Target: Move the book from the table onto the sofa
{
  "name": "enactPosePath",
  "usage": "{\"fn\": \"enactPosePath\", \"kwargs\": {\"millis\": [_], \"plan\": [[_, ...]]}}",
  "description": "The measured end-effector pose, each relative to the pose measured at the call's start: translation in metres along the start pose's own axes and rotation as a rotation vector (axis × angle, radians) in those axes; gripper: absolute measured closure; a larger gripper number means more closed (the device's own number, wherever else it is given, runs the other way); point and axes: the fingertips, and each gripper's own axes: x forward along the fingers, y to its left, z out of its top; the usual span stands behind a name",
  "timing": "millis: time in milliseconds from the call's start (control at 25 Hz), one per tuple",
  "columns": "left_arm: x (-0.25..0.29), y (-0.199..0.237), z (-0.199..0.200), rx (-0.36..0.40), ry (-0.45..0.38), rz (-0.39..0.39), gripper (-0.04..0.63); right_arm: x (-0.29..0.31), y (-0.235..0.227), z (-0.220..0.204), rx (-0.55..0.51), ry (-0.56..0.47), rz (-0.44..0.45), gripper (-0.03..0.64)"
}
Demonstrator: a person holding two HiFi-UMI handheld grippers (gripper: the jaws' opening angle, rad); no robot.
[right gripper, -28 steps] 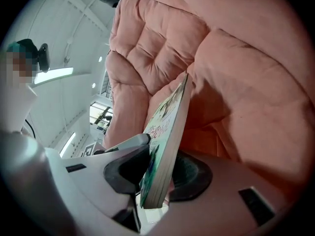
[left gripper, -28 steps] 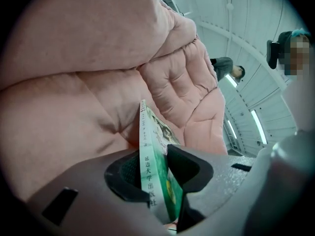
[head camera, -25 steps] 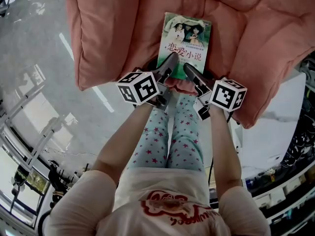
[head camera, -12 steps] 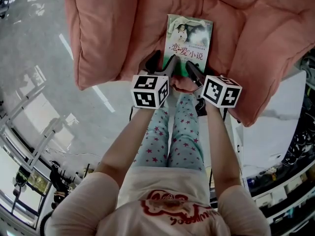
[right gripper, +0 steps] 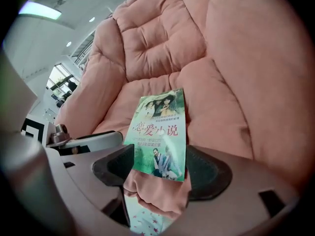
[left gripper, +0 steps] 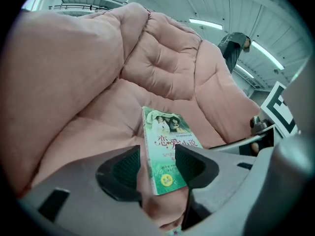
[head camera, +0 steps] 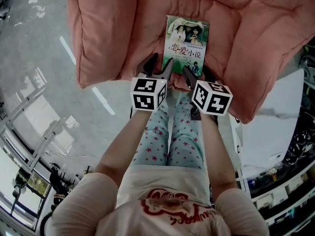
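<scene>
Book (head camera: 186,45), green-covered with portraits and red characters, lies flat on the pink sofa (head camera: 108,38); left tongs (left gripper: 157,156) and right tongs (right gripper: 157,163), jaws just opening, gape loosely around its near edge.

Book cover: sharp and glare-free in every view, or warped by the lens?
Head view: the book is sharp and evenly lit, with no glare on it; the floor bows at the frame's edge and carries light streaks. Left gripper view: cover clear, corners of the picture vignetted black. Right gripper view: title legible, sofa curved by fisheye, a ceiling light blown out at upper left.
</scene>
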Motion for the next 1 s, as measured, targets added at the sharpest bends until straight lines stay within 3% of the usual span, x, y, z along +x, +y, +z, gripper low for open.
{"fn": "enactPosePath", "kwargs": {"millis": [120,280,320,400,560,760,1000], "plan": [[-0.015,-0.004,0.012,0.007,-0.03,-0.019,0.39,-0.019,0.002,0.012,0.011,-0.052,-0.018,0.31],[-0.055,-0.033,0.049,-0.011,-0.109,-0.072,0.39,-0.073,0.029,0.05,-0.024,-0.178,0.023,0.333],[-0.069,-0.044,0.062,-0.017,-0.137,-0.092,0.391,-0.092,0.04,0.062,-0.053,-0.222,0.031,0.377],[-0.1,-0.068,0.09,-0.008,-0.191,-0.139,0.404,-0.135,0.063,0.087,-0.123,-0.315,0.038,0.539],[-0.16,-0.123,0.143,0.05,-0.265,-0.217,0.428,-0.219,0.103,0.128,-0.243,-0.464,0.095,0.595],[-0.22,-0.164,0.21,0.103,-0.402,-0.25,0.508,-0.29,0.138,0.169,-0.357,-0.578,0.16,0.606],[-0.28,-0.2,0.244,0.164,-0.498,-0.28,0.589,-0.356,0.185,0.192,-0.461,-0.672,0.245,0.615]]}}
